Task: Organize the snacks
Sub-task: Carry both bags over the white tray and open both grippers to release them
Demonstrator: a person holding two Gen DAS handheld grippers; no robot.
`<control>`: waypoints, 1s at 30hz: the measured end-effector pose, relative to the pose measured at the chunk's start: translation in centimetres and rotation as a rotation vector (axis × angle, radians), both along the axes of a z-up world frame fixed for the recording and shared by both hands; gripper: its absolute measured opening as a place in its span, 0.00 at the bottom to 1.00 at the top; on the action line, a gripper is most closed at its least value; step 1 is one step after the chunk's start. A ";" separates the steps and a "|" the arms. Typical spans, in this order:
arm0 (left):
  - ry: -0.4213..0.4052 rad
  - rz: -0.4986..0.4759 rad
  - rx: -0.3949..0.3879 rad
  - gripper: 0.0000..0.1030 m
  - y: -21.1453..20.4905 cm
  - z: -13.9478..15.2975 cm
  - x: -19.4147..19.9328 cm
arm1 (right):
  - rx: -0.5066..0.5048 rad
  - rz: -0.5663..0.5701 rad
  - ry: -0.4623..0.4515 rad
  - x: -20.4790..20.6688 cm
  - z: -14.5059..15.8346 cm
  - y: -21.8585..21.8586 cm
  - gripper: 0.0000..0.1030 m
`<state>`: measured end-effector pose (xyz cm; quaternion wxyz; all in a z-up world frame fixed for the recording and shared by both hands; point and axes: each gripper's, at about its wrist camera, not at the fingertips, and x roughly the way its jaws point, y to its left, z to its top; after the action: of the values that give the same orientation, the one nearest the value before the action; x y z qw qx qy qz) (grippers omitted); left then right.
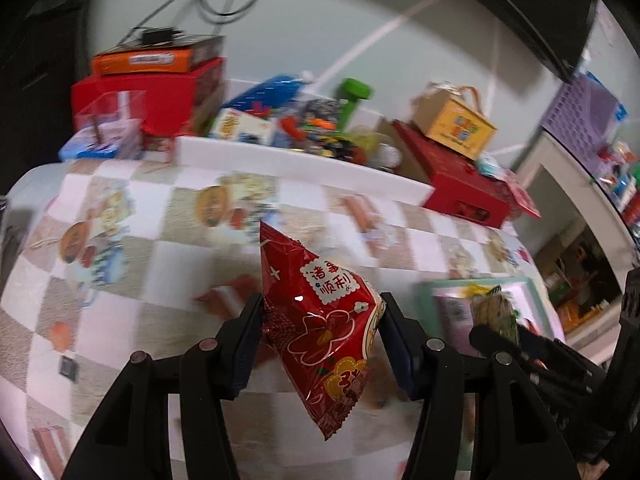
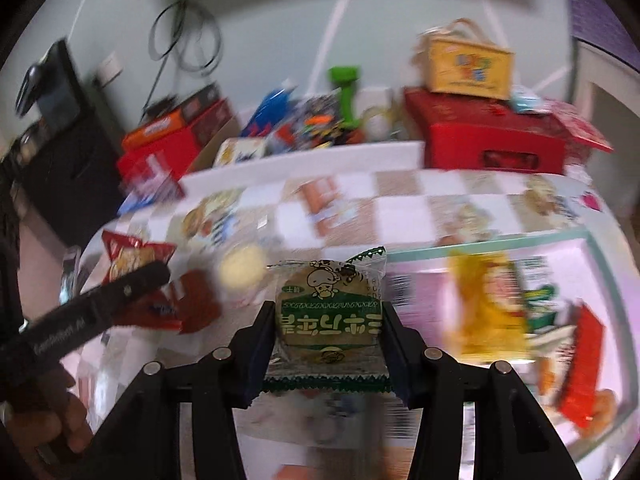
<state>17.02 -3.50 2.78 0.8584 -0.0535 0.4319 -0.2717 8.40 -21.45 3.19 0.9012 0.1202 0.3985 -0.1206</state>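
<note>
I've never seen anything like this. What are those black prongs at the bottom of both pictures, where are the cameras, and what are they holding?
There is no robot here. A person holds a two-fingered clamp in each hand, and a wide-angle camera on each looks forward along its fingers, so the prongs fill the bottom of each picture.

The left camera shows the left hand-held gripper pinching a red snack bag. The right camera shows the right hand-held gripper pinching a flat green snack packet. Each camera also catches the other gripper at its edge.

Below is a table with a checkered cloth. At its far side stand red boxes, a small yellow box with handles and a white tray piled with mixed items. To the right a shallow tray holds more snack packs. The pictures are blurred.
</note>
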 end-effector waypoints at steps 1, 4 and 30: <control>0.000 -0.024 -0.007 0.56 -0.9 0.3 -0.3 | -0.004 -0.028 -0.005 -0.6 0.2 -1.0 0.51; -0.005 -0.110 -0.017 0.56 -4.2 0.9 -1.7 | -0.010 -0.151 -0.012 -2.7 0.8 -4.6 0.51; 0.071 -0.496 0.046 0.67 -20.6 -2.6 -8.4 | 0.059 -0.513 0.061 -9.6 -2.4 -17.3 0.53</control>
<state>8.67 -24.15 0.19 0.7509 0.0639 0.4675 -0.4620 -1.16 -38.71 0.82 0.8248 0.2400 0.3855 -0.3369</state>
